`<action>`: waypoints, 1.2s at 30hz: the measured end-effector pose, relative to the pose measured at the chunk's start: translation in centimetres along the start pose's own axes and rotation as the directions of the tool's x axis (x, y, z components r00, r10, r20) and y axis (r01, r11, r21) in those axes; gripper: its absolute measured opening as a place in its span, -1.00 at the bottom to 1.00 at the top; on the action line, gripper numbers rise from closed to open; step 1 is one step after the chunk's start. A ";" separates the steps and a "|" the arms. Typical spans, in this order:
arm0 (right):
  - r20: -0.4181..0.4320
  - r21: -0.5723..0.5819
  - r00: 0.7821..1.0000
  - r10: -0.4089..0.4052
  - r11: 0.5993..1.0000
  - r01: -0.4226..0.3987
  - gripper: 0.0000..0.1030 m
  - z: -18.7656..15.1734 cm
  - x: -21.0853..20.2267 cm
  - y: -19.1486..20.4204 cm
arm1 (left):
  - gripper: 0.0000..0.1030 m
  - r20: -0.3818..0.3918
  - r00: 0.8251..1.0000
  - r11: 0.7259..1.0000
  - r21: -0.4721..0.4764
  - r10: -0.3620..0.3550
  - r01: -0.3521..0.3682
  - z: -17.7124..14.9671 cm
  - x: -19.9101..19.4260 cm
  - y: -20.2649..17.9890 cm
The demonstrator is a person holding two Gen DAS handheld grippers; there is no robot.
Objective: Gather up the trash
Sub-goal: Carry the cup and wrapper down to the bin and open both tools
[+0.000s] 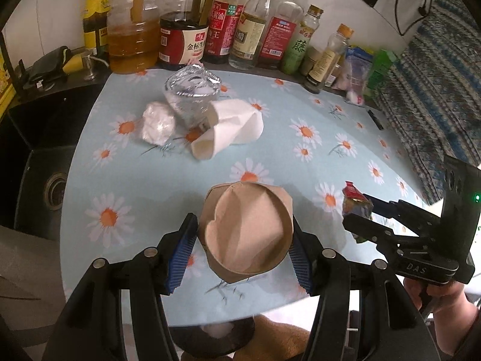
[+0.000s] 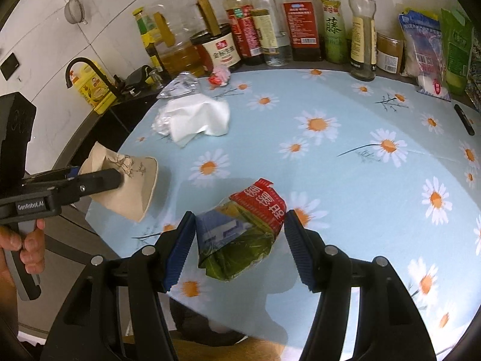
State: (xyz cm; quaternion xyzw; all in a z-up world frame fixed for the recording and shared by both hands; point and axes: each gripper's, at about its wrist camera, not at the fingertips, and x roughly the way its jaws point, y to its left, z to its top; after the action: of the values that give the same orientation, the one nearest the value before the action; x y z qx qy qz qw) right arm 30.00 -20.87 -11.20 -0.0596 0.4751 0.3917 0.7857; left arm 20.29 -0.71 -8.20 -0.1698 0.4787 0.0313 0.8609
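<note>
A crushed paper cup (image 1: 248,228) sits low in the middle of the left wrist view, pinched between the blue pads of the left tongs (image 1: 245,252) and lifted off the surface (image 1: 315,105). In the right wrist view the same cup shows at middle left, held by its side with the mouth tilted toward the camera. The right tongs (image 2: 239,246) clamp a crumpled snack wrapper (image 2: 240,231), red and green, low in the middle of that view; it bulges between the pads and hangs above the daisy-print cloth.

Further off, toward the upper left of both views, more trash lies together on the surface: a white tissue (image 1: 231,126), a wadded ball of film (image 1: 157,123) just beside it, and a squashed clear plastic cup (image 1: 192,90) touching the tissue. A small pink scrap (image 2: 221,76) lies near the row of bottles (image 1: 252,24) along the back edge. A black sink (image 1: 36,162) lies at the left.

The risks, as I judge them: the cup is already deformed, so more squeeze may fold it and let it slide out, and the slick wrapper could slip from its pads if swung fast. A reach for the far pile risks knocking the crowded bottles.
</note>
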 end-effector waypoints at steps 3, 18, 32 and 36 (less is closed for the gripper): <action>-0.002 0.002 1.000 -0.002 1.000 0.002 0.19 -0.7 0.0 1.9 | 0.09 -0.006 1.000 1.000 0.007 -0.020 0.020 -1.2 -0.8 0.9; -0.036 0.053 0.998 -0.058 0.997 0.059 0.19 -5.6 0.4 8.4 | 0.09 -0.093 0.987 0.990 0.050 -0.128 0.133 -7.5 -2.5 4.5; -0.115 0.090 0.992 -0.060 0.993 0.070 0.19 -10.8 2.1 11.8 | 0.09 -0.145 0.971 0.981 0.011 -0.190 0.194 -12.7 -3.4 7.1; -0.152 0.112 0.987 -0.059 0.991 0.077 0.19 -12.4 2.9 12.0 | 0.09 -0.197 0.960 0.979 -0.002 -0.199 0.203 -14.7 -2.1 7.5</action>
State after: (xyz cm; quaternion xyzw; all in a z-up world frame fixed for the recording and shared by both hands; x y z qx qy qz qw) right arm 14.02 -16.79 -16.89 -0.0584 0.5521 0.3304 0.7633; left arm 5.56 1.80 -15.52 -0.2120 0.5416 -0.0773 0.8098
